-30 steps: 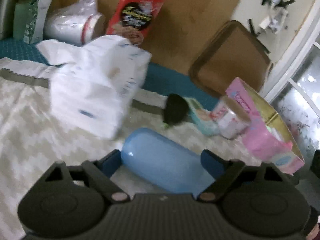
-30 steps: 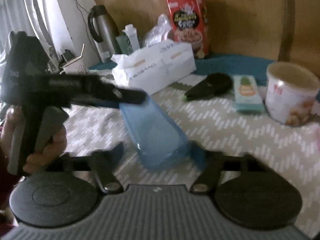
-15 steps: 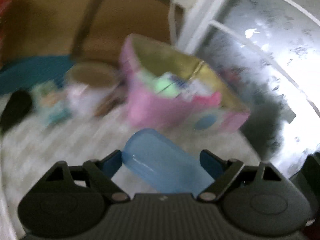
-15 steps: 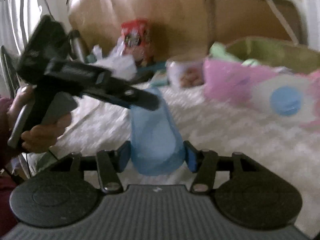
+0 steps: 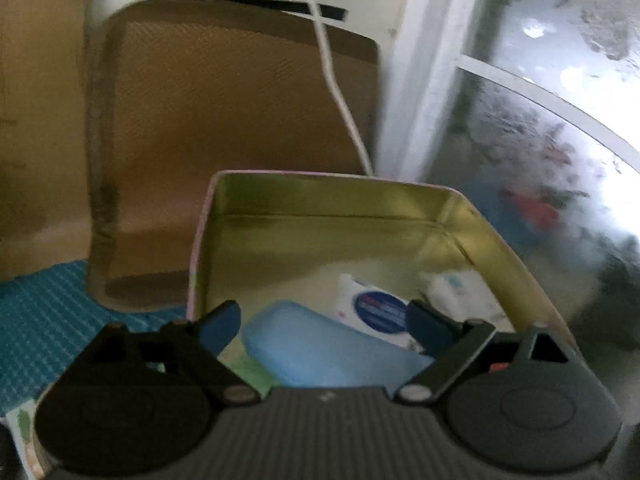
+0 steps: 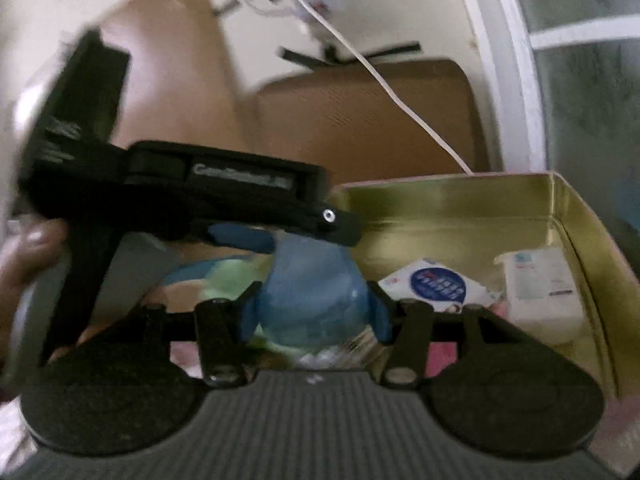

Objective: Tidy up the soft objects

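Observation:
A soft light-blue pack [image 5: 320, 354] is held by both grippers over the open pink box with a gold inside [image 5: 336, 216]. My left gripper [image 5: 322, 322] is shut on one end of it, just above the box's near left corner. My right gripper [image 6: 314, 314] is shut on the other end [image 6: 312, 292], and the left gripper's fingers [image 6: 248, 238] show above the pack in the right wrist view. Inside the box lie a white packet with a blue round label [image 5: 374, 312] and a white tissue pack [image 6: 540, 284]. A green soft item [image 6: 224, 280] lies under the pack.
A brown tray [image 5: 240, 140] leans against the wall behind the box. A white cable [image 5: 336, 80] hangs down to the box's far rim. A teal mat [image 5: 40, 320] lies to the left. A frosted window [image 5: 560, 140] is at the right.
Both grippers have carried the blue pack from over the patterned cloth to the right, and now hold it over the open box.

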Demonstrator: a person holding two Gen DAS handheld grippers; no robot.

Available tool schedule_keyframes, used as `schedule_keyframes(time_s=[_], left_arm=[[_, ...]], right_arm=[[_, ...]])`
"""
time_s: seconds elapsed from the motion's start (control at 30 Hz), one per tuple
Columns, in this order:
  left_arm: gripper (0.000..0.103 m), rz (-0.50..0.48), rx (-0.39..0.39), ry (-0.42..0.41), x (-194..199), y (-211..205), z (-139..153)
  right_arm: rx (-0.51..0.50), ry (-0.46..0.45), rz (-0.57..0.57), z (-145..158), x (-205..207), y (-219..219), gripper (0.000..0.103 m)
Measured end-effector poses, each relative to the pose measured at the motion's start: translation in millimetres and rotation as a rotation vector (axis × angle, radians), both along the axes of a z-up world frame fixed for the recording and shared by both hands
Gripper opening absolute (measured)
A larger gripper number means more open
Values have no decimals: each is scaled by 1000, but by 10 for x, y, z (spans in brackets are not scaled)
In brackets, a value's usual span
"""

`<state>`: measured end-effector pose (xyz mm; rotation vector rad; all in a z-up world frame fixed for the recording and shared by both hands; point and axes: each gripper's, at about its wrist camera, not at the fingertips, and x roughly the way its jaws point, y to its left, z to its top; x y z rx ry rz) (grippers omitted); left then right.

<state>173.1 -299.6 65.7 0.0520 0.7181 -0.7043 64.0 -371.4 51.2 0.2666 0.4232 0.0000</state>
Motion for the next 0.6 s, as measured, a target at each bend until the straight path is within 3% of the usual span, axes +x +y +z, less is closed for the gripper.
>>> schedule_keyframes(time_s=[0.1, 0.23, 0.33, 0.43, 0.6], left_arm=[[94, -21, -40, -48, -146, 160, 111], [96, -48, -87, -126, -508, 600, 208], [97, -66, -123, -117, -794, 1091, 126], [97, -37, -105, -119, -1048, 1552, -64], [97, 116, -29, -104, -1212, 2378, -317]], right_arm=[[-10, 22, -48, -78, 102, -46, 60], [68, -86, -79, -40, -286, -119, 61], [126, -155, -128, -25, -628, -120, 61], [166, -189, -136, -28, -854, -30, 60], [172, -181, 31, 66, -773, 429, 48]])
